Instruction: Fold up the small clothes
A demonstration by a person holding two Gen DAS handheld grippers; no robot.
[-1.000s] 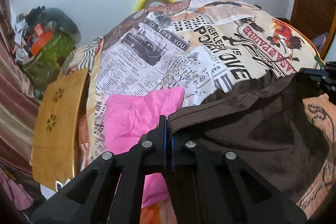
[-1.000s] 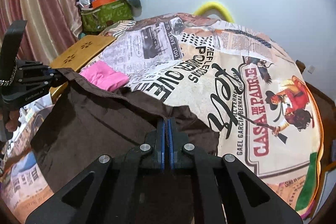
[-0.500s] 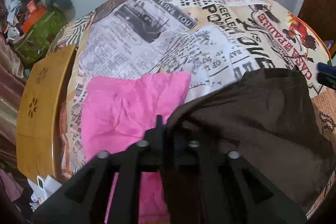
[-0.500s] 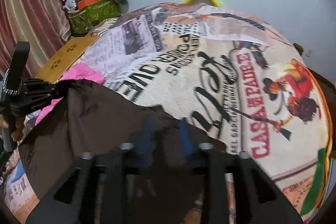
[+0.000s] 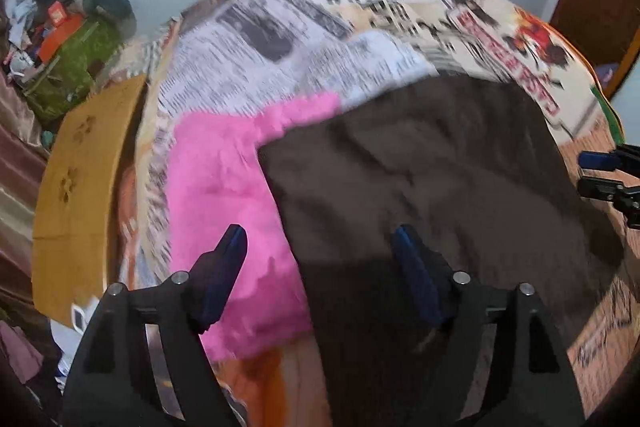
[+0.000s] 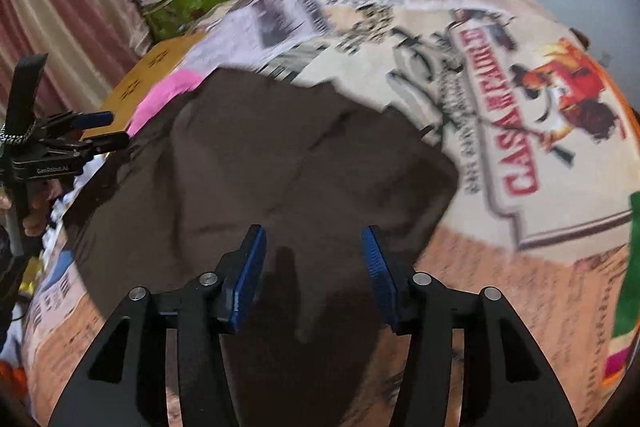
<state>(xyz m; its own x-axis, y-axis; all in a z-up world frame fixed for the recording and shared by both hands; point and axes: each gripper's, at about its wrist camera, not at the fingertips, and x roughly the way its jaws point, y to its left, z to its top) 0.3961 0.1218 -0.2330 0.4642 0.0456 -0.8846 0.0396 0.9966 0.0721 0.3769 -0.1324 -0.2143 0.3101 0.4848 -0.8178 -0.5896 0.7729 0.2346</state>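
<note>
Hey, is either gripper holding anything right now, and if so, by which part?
Nothing is held. The left gripper and right gripper both have their jaws opening, pads clear of the brown garment, which lies on the printed bedspread.

The left claw (image 5: 320,279) hangs over a bed covered in a newspaper-print spread (image 5: 288,39), its jaws opening wide with nothing pinched between the blue pads (image 5: 224,275) — one pad over a pink garment (image 5: 224,195), the other over a brown garment (image 5: 440,187). The brown garment lies flat on the spread, its left edge overlapping the pink one. At the right edge the right claw (image 5: 600,173) shows just beside the brown cloth — blurred, apart from it.
</note>
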